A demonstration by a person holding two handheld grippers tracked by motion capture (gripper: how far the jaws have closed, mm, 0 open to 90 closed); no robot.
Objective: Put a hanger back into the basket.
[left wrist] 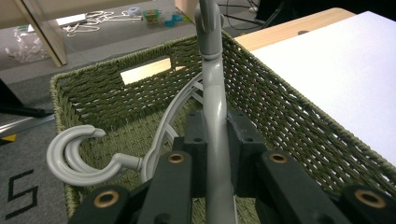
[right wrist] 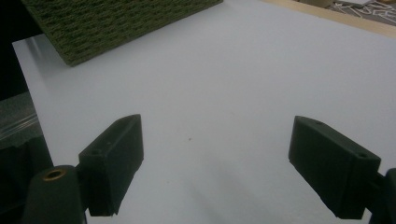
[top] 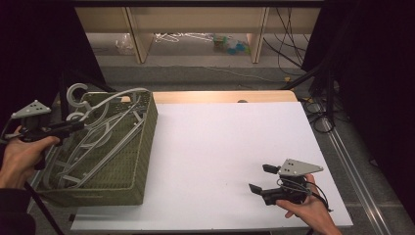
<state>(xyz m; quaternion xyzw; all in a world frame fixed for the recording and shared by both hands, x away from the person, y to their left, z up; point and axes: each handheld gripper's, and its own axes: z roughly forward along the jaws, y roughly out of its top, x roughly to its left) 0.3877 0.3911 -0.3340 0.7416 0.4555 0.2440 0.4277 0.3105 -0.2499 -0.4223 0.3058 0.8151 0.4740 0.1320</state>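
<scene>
Table (top: 230,147) first: its white top spreads wide before me, with a strip of bare wood showing along the far edge. At its left end sits the green woven basket (top: 142,147), long side running away from me, its near corner reaching almost to the table's front edge. From my left gripper view I see its far wall with a slot handle cut through and its right rim running beside the white surface.

Inside the basket lies a heap of grey plastic hangers (top: 105,142), their bars crossed over one another and their arms leaning against the walls. One hanger hook (top: 76,94) curls up above the basket's far left corner. In my left gripper view another pair of hooks (left wrist: 74,156) hangs out over the left rim, one nested against the other.

My left gripper (top: 73,126) is over the basket's left side, held in my left hand (top: 19,156). Its jaws are closed on the neck of a hanger (left wrist: 215,116); the grey stem runs straight up between the two black pads and curves over at the top.

My right gripper (top: 259,178) rests low over the white surface near the front right, in my right hand (top: 308,208). Its jaws stand wide apart with bare white tabletop between them, and the basket's corner sits well off beyond them.
</scene>
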